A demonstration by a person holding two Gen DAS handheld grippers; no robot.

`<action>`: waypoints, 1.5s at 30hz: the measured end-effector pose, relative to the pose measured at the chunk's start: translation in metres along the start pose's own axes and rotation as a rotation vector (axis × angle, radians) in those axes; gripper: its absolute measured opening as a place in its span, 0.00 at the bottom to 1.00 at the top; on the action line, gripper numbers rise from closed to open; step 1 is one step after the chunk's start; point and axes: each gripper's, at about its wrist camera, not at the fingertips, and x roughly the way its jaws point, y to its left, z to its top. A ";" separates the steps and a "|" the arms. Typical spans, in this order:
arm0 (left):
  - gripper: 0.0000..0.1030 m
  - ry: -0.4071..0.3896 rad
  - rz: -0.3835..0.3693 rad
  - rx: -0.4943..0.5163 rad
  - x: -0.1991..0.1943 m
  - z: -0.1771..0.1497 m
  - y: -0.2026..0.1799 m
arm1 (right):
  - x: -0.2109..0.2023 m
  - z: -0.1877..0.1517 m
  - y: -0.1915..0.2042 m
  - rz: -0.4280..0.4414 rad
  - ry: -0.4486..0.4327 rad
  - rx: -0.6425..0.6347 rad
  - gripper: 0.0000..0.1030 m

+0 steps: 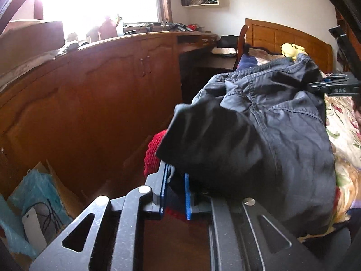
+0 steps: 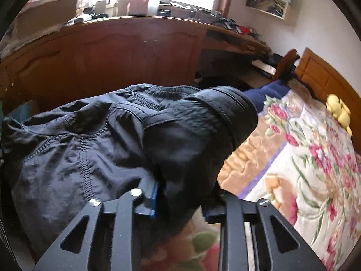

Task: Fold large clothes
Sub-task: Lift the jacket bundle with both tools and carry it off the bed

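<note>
A large dark navy garment (image 1: 259, 124) with stitched seams lies bunched in a heap at the edge of a bed. In the left wrist view it drapes over the tips of my left gripper (image 1: 175, 187), whose blue pads (image 1: 187, 194) stand close together with dark cloth pinched between them. In the right wrist view the same garment (image 2: 90, 135) spreads to the left, and a thick fold of it sags between the fingers of my right gripper (image 2: 180, 203). Those jaws stand wide apart. The left blue pad (image 2: 154, 194) shows; the right one is hidden under cloth.
A floral bed cover (image 2: 304, 169) stretches to the right, with a yellow plush toy (image 2: 338, 113) near the wooden headboard (image 1: 282, 36). A long wooden cabinet (image 1: 90, 90) runs beside the bed. A red knit item (image 1: 154, 153) lies under the garment. An open box with a plastic bag (image 1: 38, 198) sits on the floor.
</note>
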 end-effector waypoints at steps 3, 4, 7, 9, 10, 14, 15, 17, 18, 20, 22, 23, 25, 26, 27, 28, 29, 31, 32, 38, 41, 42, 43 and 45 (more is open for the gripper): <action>0.29 -0.010 -0.023 -0.019 -0.011 -0.008 0.003 | -0.012 -0.009 0.001 0.033 -0.006 0.006 0.51; 0.29 -0.006 -0.012 -0.023 -0.014 -0.010 0.006 | -0.019 -0.015 0.001 0.045 -0.016 -0.005 0.51; 0.31 -0.012 -0.010 -0.046 -0.027 -0.011 0.017 | -0.036 -0.028 0.008 0.082 -0.036 -0.038 0.51; 0.32 -0.034 -0.020 -0.072 -0.042 -0.008 0.023 | -0.043 -0.033 0.014 0.120 -0.045 -0.038 0.52; 0.32 -0.047 -0.028 -0.081 -0.050 -0.005 0.024 | -0.047 -0.038 0.018 0.139 -0.047 -0.039 0.53; 0.32 -0.107 -0.035 -0.050 -0.080 0.012 0.009 | -0.057 -0.052 0.025 0.183 -0.045 -0.056 0.54; 0.32 -0.122 -0.045 -0.040 -0.086 0.017 0.002 | -0.059 -0.054 0.025 0.189 -0.044 -0.059 0.54; 0.32 -0.138 -0.083 -0.017 -0.093 0.028 -0.014 | -0.065 -0.056 0.026 0.194 -0.047 -0.064 0.54; 0.32 -0.139 -0.102 -0.001 -0.093 0.033 -0.023 | -0.070 -0.055 0.027 0.191 -0.050 -0.066 0.54; 0.32 -0.139 -0.139 0.028 -0.090 0.044 -0.040 | -0.077 -0.059 0.025 0.190 -0.057 -0.062 0.54; 0.32 -0.129 -0.169 0.046 -0.082 0.053 -0.056 | -0.084 -0.064 0.019 0.198 -0.059 -0.052 0.54; 0.32 -0.123 -0.179 0.054 -0.078 0.056 -0.063 | -0.086 -0.065 0.019 0.197 -0.057 -0.049 0.54; 0.32 -0.113 -0.203 0.080 -0.068 0.059 -0.077 | -0.090 -0.070 0.019 0.191 -0.059 -0.042 0.54; 0.32 -0.104 -0.209 0.089 -0.063 0.058 -0.081 | -0.092 -0.072 0.018 0.191 -0.058 -0.037 0.54; 0.32 -0.081 -0.206 0.097 -0.053 0.057 -0.085 | -0.091 -0.074 0.016 0.193 -0.057 -0.033 0.54; 0.32 -0.052 -0.192 0.103 -0.043 0.054 -0.086 | -0.090 -0.075 0.014 0.192 -0.056 -0.029 0.54; 0.32 -0.020 -0.164 0.103 -0.034 0.051 -0.086 | -0.087 -0.076 0.014 0.193 -0.054 -0.025 0.54; 0.32 0.049 -0.099 0.081 -0.013 0.040 -0.076 | -0.084 -0.077 0.014 0.199 -0.048 -0.021 0.54; 0.32 0.066 -0.095 0.070 -0.008 0.034 -0.069 | -0.082 -0.077 0.015 0.203 -0.045 -0.019 0.54; 0.32 0.122 -0.059 0.007 0.014 0.004 -0.036 | -0.061 -0.070 0.039 0.241 -0.029 -0.040 0.54; 0.32 0.123 -0.057 -0.003 0.017 -0.002 -0.029 | -0.045 -0.065 0.057 0.284 -0.015 -0.060 0.54; 0.32 0.124 -0.062 -0.009 0.018 -0.004 -0.027 | -0.039 -0.063 0.065 0.300 -0.012 -0.068 0.54; 0.32 0.125 -0.069 -0.017 0.020 -0.005 -0.026 | -0.032 -0.060 0.071 0.319 -0.005 -0.073 0.54; 0.32 0.131 -0.068 -0.022 0.022 -0.007 -0.023 | -0.012 -0.055 0.086 0.332 0.021 -0.087 0.57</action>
